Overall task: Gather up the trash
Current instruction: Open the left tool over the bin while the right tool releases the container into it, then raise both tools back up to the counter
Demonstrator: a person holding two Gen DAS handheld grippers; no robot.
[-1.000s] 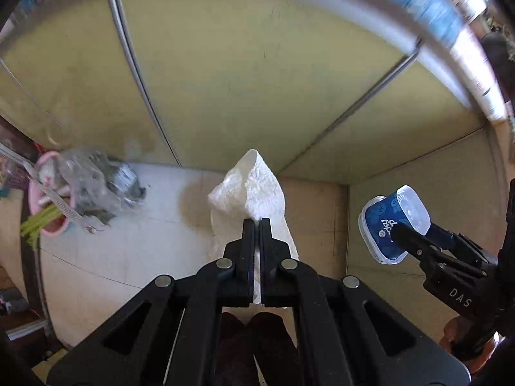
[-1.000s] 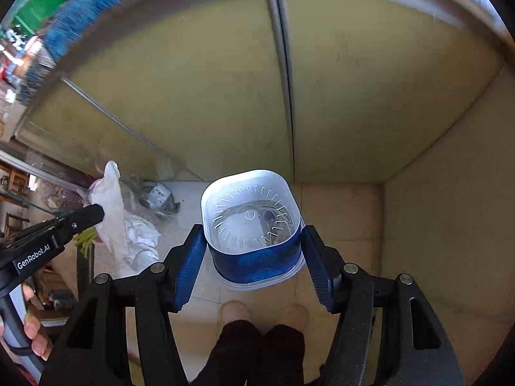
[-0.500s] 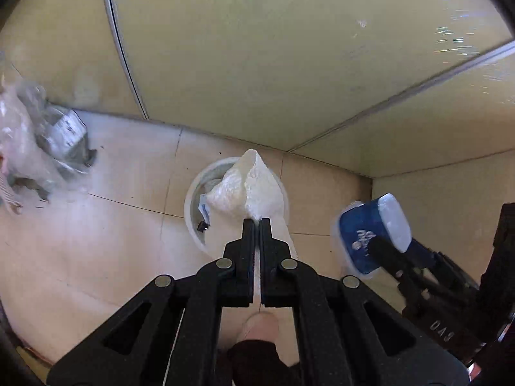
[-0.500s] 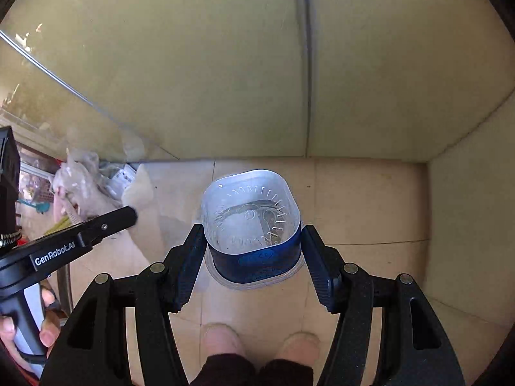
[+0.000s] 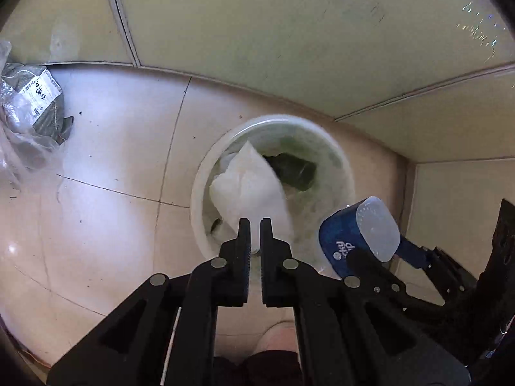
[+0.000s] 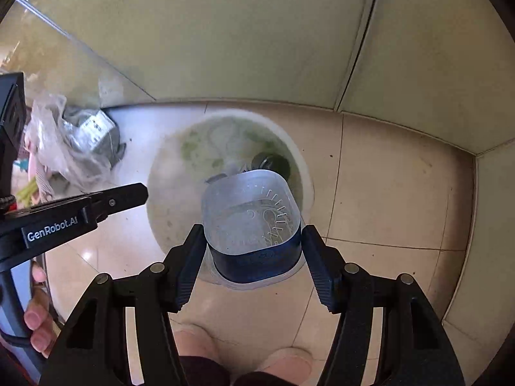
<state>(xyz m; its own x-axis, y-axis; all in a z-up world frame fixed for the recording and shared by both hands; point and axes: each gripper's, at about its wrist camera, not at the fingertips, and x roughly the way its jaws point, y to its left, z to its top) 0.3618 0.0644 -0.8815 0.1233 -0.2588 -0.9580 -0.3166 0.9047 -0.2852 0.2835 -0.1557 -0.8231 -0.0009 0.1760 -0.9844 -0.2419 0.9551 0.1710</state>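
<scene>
Clear plastic wrap lies crumpled around a grey parcel [image 5: 35, 103] on the tiled floor [image 5: 106, 212] at nine to ten o'clock of the left wrist view, well apart from the bin [image 5: 199, 199]. The left gripper [image 5: 255, 225] points steeply down from six o'clock, its jaws opening with a narrow gap; the white bag [image 5: 248, 189] sits just past the tips over the bin's mouth, at twelve o'clock from them, and whether the pads touch it I cannot tell. At three to four o'clock the right gripper comes in from the edge, carrying the blue tub [image 5: 357, 234] beside the bin's rim. In the right wrist view a hand [image 6: 37, 318] at eight o'clock grips the left tool's handle. The right gripper [image 6: 254, 241] aims straight down, fingers [image 6: 190, 257] clamped on the tub's two sides, its clear base facing the camera above the bin's near rim. Two bare feet [image 6: 196, 341] show at six o'clock.
</scene>
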